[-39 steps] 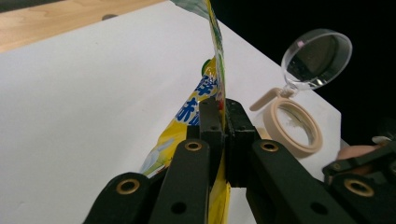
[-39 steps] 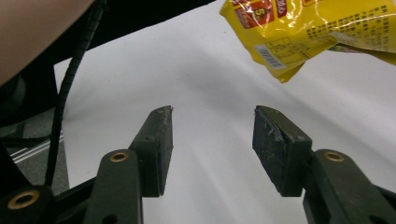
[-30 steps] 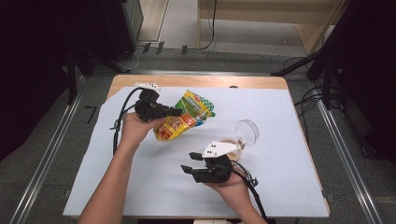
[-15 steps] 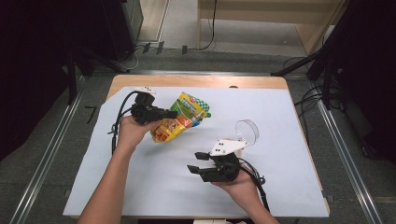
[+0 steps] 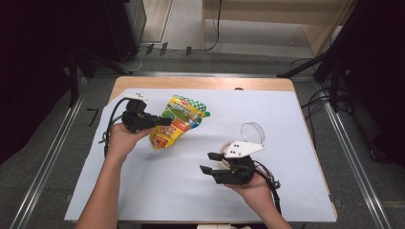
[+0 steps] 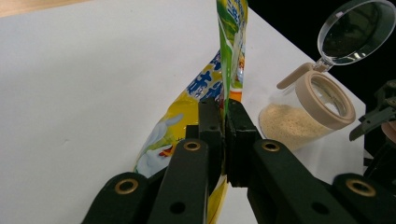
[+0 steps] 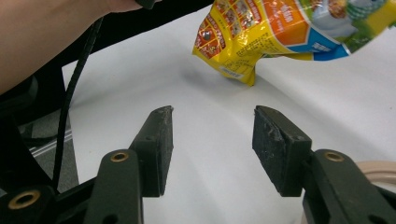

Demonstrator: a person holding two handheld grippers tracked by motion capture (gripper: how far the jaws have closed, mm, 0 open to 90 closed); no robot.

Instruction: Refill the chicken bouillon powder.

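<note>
The right gripper (image 5: 210, 163) is nearest, jaws apart on nothing, with the jar (image 6: 303, 109) close beside it. Farther off, the left gripper (image 5: 165, 122) pinches the yellow pouch (image 5: 177, 120), its lower corner touching the white sheet (image 5: 296, 114).

white table cover (image 5: 157, 191), perhaps paper, grey floor (image 5: 47, 157)
</note>
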